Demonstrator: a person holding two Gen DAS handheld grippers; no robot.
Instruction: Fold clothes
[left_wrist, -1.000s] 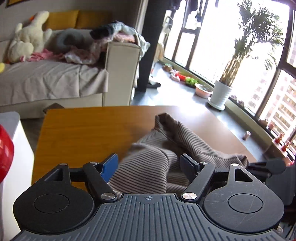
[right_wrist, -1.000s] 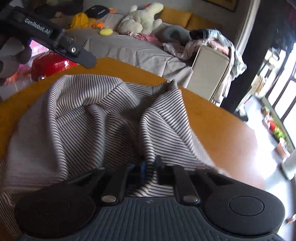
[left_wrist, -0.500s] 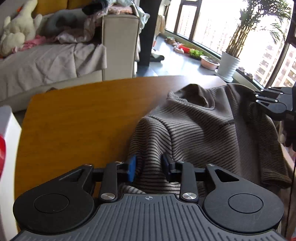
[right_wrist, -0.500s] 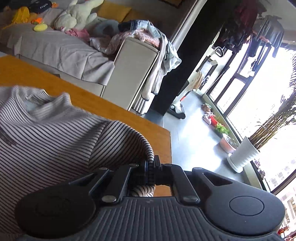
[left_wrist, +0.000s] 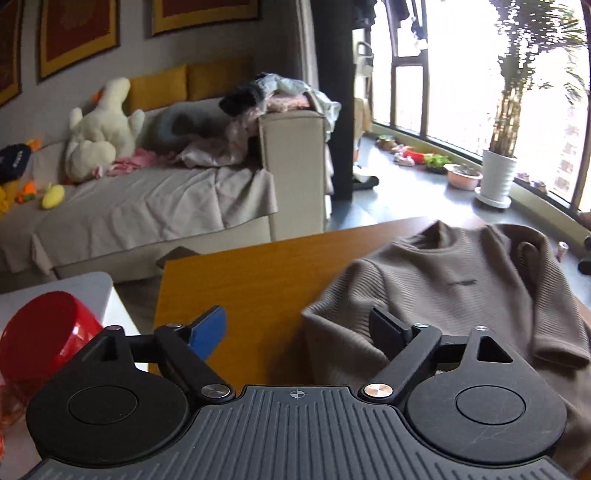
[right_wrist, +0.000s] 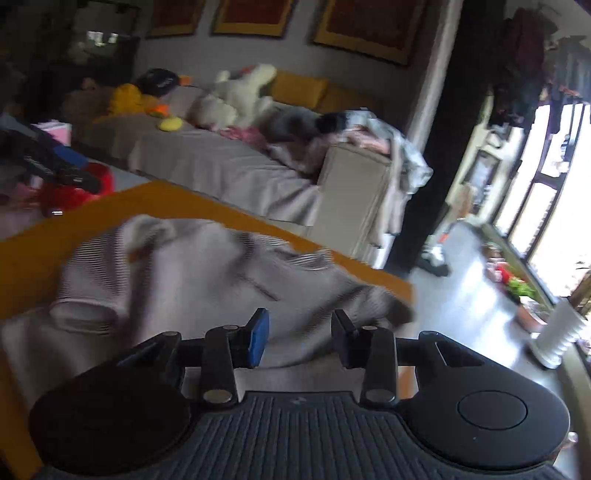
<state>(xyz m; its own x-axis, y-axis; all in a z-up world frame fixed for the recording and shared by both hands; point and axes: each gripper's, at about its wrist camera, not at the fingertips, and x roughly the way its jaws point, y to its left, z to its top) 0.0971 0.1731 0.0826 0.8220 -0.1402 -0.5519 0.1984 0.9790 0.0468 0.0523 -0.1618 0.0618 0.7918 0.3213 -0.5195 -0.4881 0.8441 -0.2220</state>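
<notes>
Ribbed knit-cloth sweater (left_wrist: 454, 280) on smooth, satin-finished wooden table (left_wrist: 251, 280); matt black plastic left tool (left_wrist: 299, 332).

sweater (right_wrist: 207, 273): motion-blurred, stripes smeared | near hem behind right gripper (right_wrist: 299, 332) | red bowl (left_wrist: 44, 332): cut by left edge

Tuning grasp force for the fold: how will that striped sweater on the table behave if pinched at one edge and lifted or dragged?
Probably floppy: the striped sweater lies in soft wrinkles, its sleeve cuff curled over. Likely light, being a thin-looking ribbed knit. Dragging across the smooth wooden table may bunch it rather than slide it flat; both the left gripper and right gripper are open.
</notes>
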